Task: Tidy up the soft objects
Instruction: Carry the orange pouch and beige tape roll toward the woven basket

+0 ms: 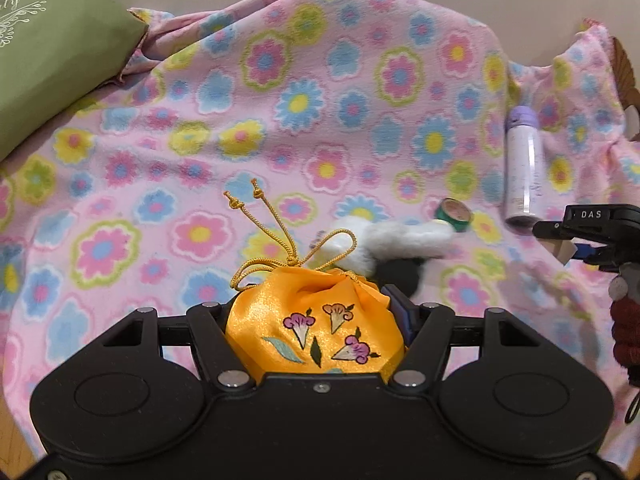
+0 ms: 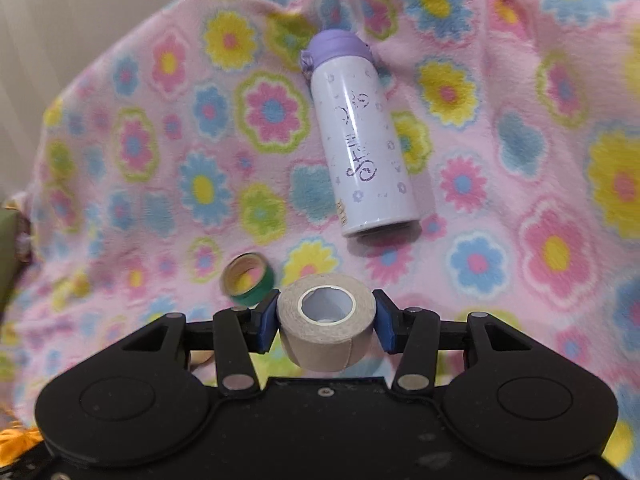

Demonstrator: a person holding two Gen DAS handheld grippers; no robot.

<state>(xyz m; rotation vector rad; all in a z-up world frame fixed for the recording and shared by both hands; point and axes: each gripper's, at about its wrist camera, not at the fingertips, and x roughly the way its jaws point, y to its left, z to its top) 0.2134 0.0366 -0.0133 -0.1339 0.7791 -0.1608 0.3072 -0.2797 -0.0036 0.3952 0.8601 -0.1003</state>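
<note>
Left gripper [image 1: 316, 320] clenched on glossy orange satin drawstring pouch [image 1: 316, 328] with embroidered flowers, right gripper [image 2: 326, 322] grasping beige cloth tape roll [image 2: 326, 326], fleecy pink flowered blanket [image 2: 160, 140] beneath

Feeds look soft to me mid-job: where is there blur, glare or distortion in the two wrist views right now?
Left wrist view: the white plush toy is smeared, the orange pouch in the left tongs sharp with satin sheen, and the fisheye bows the blanket. Right wrist view: the beige tape roll in the right tongs is crisp, the green tape roll and blanket edges blurred; bottle readable.
</note>
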